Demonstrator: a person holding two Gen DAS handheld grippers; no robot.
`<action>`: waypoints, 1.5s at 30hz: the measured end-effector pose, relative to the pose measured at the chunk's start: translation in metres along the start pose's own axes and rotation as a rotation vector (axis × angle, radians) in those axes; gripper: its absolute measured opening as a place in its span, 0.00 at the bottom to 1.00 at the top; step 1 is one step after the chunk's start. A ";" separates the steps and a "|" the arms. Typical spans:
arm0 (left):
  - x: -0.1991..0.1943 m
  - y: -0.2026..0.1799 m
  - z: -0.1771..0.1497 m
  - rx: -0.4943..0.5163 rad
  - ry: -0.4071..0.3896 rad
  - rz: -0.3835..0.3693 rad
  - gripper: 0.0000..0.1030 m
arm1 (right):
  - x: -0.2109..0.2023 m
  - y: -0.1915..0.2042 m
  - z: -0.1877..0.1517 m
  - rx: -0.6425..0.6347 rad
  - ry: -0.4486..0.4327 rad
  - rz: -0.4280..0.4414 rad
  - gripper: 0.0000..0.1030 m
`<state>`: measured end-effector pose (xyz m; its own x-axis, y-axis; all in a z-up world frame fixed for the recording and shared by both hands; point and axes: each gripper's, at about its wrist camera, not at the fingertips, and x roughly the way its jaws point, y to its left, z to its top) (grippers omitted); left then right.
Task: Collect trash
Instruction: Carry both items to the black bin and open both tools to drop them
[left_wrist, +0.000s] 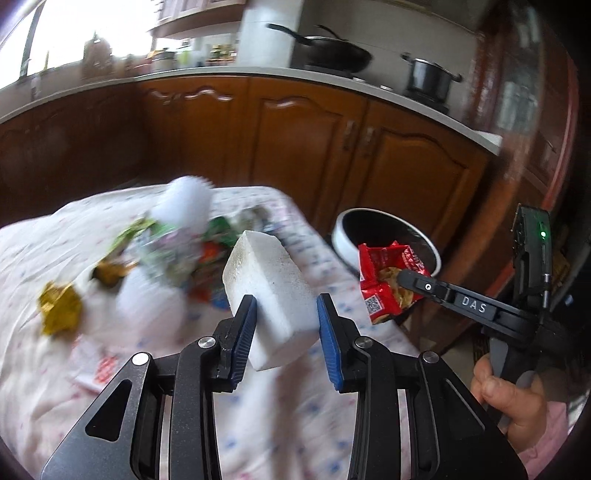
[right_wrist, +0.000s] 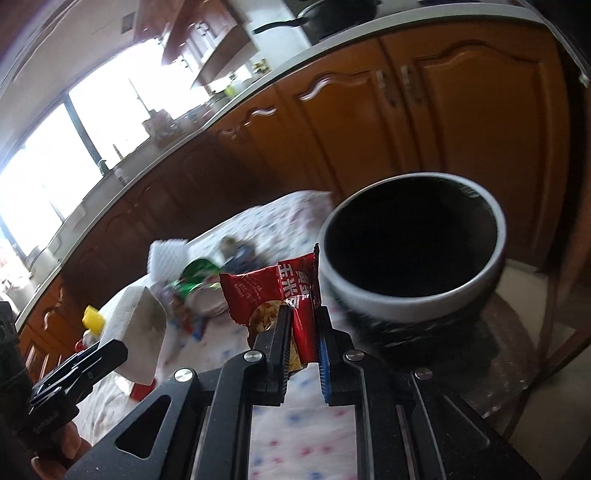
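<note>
My left gripper (left_wrist: 286, 308) is shut on a white foam block (left_wrist: 267, 291) and holds it above the table; the block also shows in the right wrist view (right_wrist: 138, 332). My right gripper (right_wrist: 303, 319) is shut on a red snack wrapper (right_wrist: 273, 291), held in the air just left of the bin's rim; the wrapper also shows in the left wrist view (left_wrist: 388, 280). The trash bin (right_wrist: 410, 258), dark inside with a white rim, stands beside the table's right edge and also shows in the left wrist view (left_wrist: 384, 236). A blurred pile of wrappers (left_wrist: 166, 247) lies on the table.
The table has a white floral cloth (left_wrist: 74, 369). Gold foil wrappers (left_wrist: 59, 308) lie at its left. Brown wooden cabinets (left_wrist: 295, 140) run behind under a counter with a wok (left_wrist: 332, 51) and a pot (left_wrist: 430, 75). The bin stands on a chair-like seat (right_wrist: 517, 350).
</note>
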<state>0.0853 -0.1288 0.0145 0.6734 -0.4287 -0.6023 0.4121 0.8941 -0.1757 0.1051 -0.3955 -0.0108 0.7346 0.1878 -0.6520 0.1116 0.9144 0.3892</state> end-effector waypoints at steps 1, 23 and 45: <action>0.005 -0.004 0.004 0.006 0.004 -0.013 0.31 | -0.002 -0.006 0.005 0.004 -0.008 -0.012 0.13; 0.108 -0.083 0.065 0.088 0.109 -0.175 0.31 | 0.016 -0.074 0.057 0.034 -0.013 -0.156 0.15; 0.172 -0.111 0.071 0.076 0.237 -0.221 0.59 | 0.028 -0.105 0.075 0.080 0.016 -0.177 0.54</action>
<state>0.1987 -0.3110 -0.0146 0.4043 -0.5610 -0.7224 0.5829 0.7667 -0.2692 0.1638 -0.5133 -0.0211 0.6878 0.0330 -0.7251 0.2913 0.9024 0.3174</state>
